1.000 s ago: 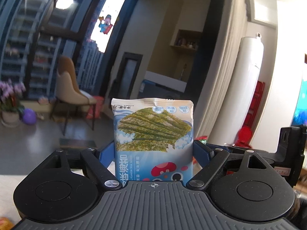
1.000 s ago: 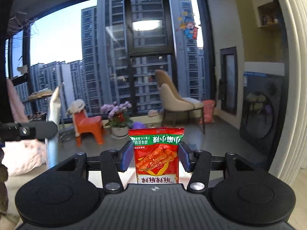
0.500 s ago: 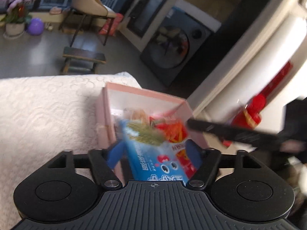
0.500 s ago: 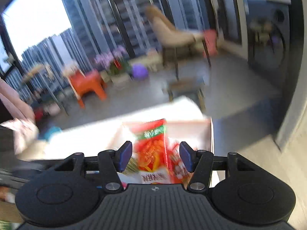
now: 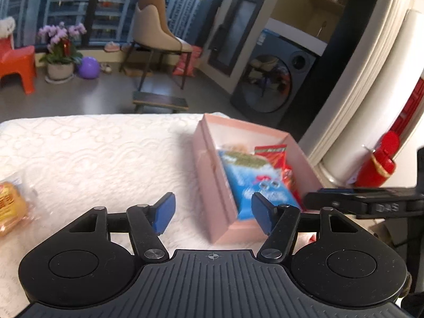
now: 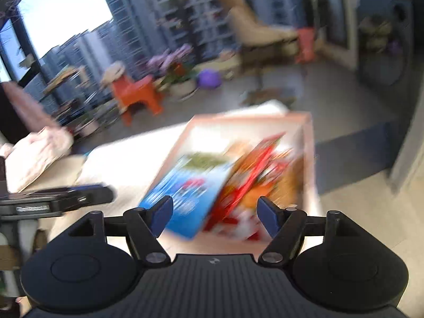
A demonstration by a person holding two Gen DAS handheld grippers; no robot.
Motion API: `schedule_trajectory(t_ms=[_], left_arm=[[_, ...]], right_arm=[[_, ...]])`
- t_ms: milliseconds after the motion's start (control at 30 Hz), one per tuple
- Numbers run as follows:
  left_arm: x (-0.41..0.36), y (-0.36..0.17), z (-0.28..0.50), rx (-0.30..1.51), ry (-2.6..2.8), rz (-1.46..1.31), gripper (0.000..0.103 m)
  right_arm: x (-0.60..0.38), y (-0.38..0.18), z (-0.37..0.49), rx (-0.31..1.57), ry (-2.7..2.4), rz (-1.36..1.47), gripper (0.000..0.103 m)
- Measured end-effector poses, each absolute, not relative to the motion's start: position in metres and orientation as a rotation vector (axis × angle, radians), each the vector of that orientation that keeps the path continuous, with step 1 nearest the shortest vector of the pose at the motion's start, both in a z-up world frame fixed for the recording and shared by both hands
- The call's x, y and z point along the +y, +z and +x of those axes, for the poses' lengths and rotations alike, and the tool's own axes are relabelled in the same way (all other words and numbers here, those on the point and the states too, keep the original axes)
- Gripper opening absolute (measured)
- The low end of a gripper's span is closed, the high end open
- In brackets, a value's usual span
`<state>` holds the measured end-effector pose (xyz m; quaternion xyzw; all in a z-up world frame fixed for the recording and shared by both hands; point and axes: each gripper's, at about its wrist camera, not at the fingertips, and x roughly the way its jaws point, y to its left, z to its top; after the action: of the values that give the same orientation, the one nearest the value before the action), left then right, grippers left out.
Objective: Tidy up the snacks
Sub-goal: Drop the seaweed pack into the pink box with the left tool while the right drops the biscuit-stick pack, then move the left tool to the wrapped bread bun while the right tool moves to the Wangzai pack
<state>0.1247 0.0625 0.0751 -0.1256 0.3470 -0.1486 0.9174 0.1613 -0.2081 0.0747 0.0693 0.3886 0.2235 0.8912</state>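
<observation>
High-rise apt home: washing machine (image 5: 275,79); chair (image 5: 156,29); potted orchid (image 5: 61,50)

At the upper middle of the left wrist view we see a beige high-backed chair on thin dark legs (image 5: 156,29), and below it a low dark wooden footstool (image 5: 160,103) on the grey floor. Upper left stands a white pot of purple orchids (image 5: 62,53), with a small purple ball (image 5: 88,67) just beside it and an orange plastic stool (image 5: 17,66) at the frame edge. Upper right we see a dark grey front-loading washing machine (image 5: 275,79). A white textured cloth (image 5: 92,153) covers the counter across the middle.
</observation>
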Motion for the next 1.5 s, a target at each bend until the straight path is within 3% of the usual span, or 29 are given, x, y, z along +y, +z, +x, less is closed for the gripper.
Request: schedule_trajectory(t_ms=[133,300,433,533,800,1300,1500], left_arm=[[0.08,0.065,0.114,0.755,-0.287,-0.255,0.068],[0.12,0.063,0.105,0.749,-0.139,-0.261,0.068],[0.157,0.07,0.116,0.67,0.011,-0.206,0.068],[0.186,0.063,0.138,0.71,0.091,-0.209,0.068],[0.224,0.039,0.141,0.796,0.176,-0.227,0.065],[0.126,0.025,0.059,0.91,-0.219,-0.469,0.064],[0.102,0.055,0.04,0.865,-0.258,-0.231,0.064]], right_arm=[[-0.177,0.058,0.166,0.819,0.42,0.086,0.063],[-0.168,0.046,0.178,0.702,0.242,-0.057,0.063],[-0.176,0.051,0.167,0.683,0.25,-0.056,0.063],[-0.188,0.059,0.148,0.662,0.276,-0.033,0.063],[-0.223,0.062,0.081,0.659,0.347,-0.039,0.073],[-0.201,0.004,0.057,0.8,0.414,-0.008,0.075],[-0.185,0.001,0.047,0.794,0.454,-0.078,0.077]])
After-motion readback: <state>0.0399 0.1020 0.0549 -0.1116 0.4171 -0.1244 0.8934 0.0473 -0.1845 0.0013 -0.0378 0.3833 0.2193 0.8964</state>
